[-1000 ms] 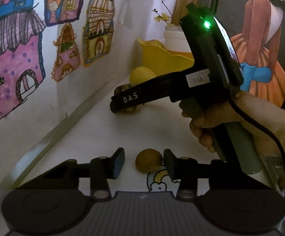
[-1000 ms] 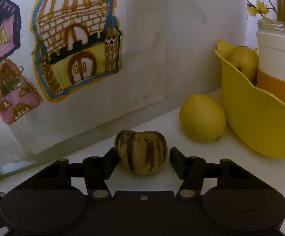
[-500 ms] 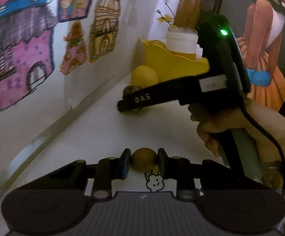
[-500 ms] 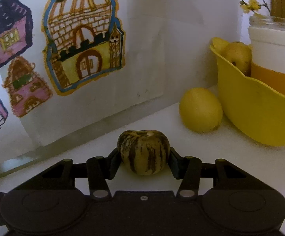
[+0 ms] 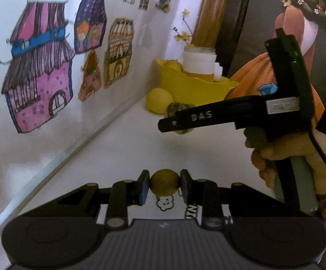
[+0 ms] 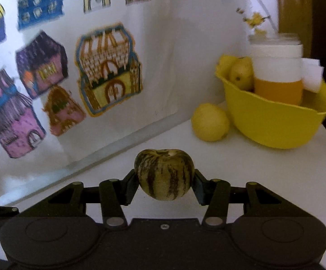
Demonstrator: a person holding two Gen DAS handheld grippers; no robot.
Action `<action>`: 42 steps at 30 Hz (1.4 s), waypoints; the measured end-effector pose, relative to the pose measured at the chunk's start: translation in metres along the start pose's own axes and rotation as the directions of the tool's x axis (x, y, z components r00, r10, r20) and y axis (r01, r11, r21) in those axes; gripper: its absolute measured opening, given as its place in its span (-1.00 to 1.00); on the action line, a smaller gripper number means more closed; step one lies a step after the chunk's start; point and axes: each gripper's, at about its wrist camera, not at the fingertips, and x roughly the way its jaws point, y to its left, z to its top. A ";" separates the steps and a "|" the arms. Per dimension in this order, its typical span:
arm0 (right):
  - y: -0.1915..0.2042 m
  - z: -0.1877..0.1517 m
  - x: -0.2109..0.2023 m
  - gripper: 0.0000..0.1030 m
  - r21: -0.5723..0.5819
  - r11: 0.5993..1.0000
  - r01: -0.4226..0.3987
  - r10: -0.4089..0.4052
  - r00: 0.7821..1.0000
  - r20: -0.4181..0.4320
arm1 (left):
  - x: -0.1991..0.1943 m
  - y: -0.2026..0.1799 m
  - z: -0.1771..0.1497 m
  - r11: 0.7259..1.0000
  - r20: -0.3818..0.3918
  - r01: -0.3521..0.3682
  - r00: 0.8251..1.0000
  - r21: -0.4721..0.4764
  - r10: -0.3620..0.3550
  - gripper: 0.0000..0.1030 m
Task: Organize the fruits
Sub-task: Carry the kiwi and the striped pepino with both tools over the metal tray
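- My left gripper (image 5: 164, 182) angled down over the white table (image 5: 122, 148), pads clenched on a small brown fruit (image 5: 164, 181) clear of the surface.
- My right gripper (image 6: 165, 180) clamped the striped fruit (image 6: 164, 173), lifted off the table.
- A hand (image 5: 286, 148) gripped its handle.
- A lemon (image 6: 209, 122) lay beside the yellow bowl (image 6: 268, 123).

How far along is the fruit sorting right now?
Done: one yellow fruit already sits in the yellow bowl. In hand: the left gripper clamps a small brown fruit; the right gripper clamps a striped fruit. Left: both held fruits, plus the lemon beside the bowl.
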 end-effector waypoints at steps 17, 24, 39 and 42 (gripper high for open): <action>-0.033 -0.012 -0.157 0.01 0.040 0.998 0.052 -0.056 0.991 0.119 | -0.044 -0.079 0.019 0.993 0.018 0.109 0.994 0.033 -0.110 -0.39; -0.058 -0.041 -0.215 0.01 0.059 0.993 0.105 -0.112 0.984 0.140 | -0.041 -0.124 0.012 0.983 -0.007 0.178 0.984 0.045 -0.177 -0.39; -0.129 -0.117 -0.243 0.01 0.142 0.966 0.216 -0.230 0.969 0.091 | 0.004 -0.183 -0.025 0.953 -0.108 0.298 0.951 0.048 -0.291 -0.39; -0.141 -0.123 -0.233 0.01 0.163 0.966 0.202 -0.215 0.974 0.072 | 0.010 -0.190 -0.033 0.945 -0.129 0.318 0.943 0.070 -0.308 -0.39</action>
